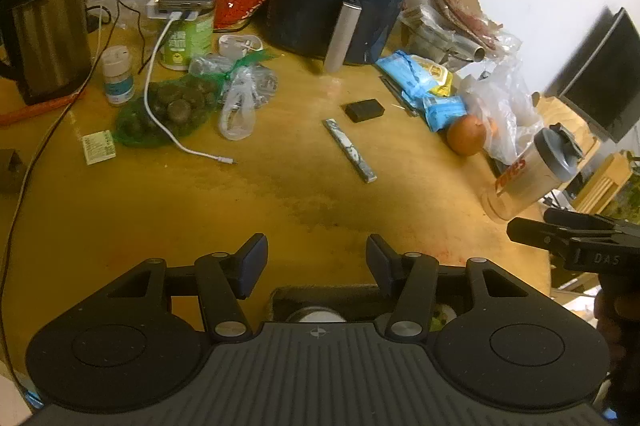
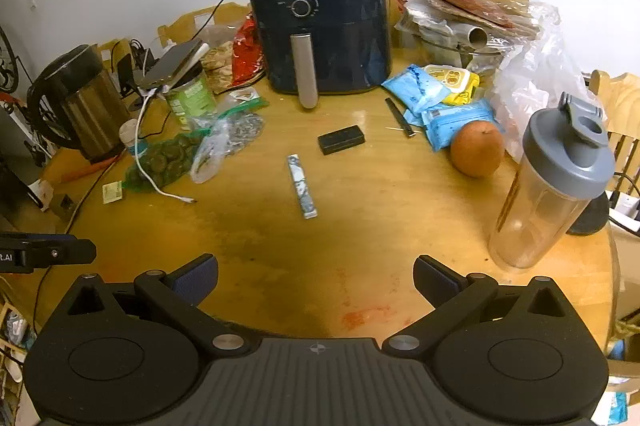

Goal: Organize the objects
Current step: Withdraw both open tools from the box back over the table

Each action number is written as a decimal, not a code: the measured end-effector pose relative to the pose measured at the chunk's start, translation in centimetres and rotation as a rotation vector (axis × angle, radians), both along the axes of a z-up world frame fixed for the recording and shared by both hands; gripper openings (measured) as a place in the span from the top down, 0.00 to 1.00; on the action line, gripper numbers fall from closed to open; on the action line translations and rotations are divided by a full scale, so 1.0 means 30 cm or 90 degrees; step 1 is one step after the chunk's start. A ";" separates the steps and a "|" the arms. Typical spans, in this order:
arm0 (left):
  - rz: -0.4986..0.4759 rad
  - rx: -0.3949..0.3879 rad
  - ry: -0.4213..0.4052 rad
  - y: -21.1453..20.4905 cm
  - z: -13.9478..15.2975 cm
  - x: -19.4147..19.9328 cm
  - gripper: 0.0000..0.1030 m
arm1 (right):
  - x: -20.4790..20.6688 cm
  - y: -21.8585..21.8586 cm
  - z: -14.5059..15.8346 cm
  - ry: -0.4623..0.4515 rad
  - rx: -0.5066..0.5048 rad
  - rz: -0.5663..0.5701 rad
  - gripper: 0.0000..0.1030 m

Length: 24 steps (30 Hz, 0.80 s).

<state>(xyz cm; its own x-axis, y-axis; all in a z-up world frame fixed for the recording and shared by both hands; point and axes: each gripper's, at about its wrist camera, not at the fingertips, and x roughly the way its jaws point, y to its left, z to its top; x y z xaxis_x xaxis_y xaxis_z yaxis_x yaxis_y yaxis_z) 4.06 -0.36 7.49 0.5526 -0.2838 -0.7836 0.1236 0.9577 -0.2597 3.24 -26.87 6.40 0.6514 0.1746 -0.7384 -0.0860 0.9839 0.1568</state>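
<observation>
2 tools over wooden table (image 2: 360, 246), left tool (image 1: 316, 262) spread empty, right tool (image 2: 316, 280) spread wide, empty

Dim yellowish light, heavy fisheye bending at edges, soft focus throughout.

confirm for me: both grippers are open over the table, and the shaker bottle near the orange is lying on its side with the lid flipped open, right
Not quite. The shaker bottle stands upright on the table, as the right wrist view shows. The rest holds: it is near the orange, its lid flap is flipped open, and both the left gripper and the right gripper are open and empty.
</observation>
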 end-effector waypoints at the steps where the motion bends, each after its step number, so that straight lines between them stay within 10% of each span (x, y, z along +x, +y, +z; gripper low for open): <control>1: -0.002 0.002 0.001 -0.012 -0.001 0.009 0.48 | 0.006 -0.010 -0.003 0.001 -0.002 0.000 0.00; 24: -0.032 0.090 0.001 -0.243 -0.017 0.175 0.47 | 0.143 -0.159 -0.078 0.027 0.008 0.029 0.00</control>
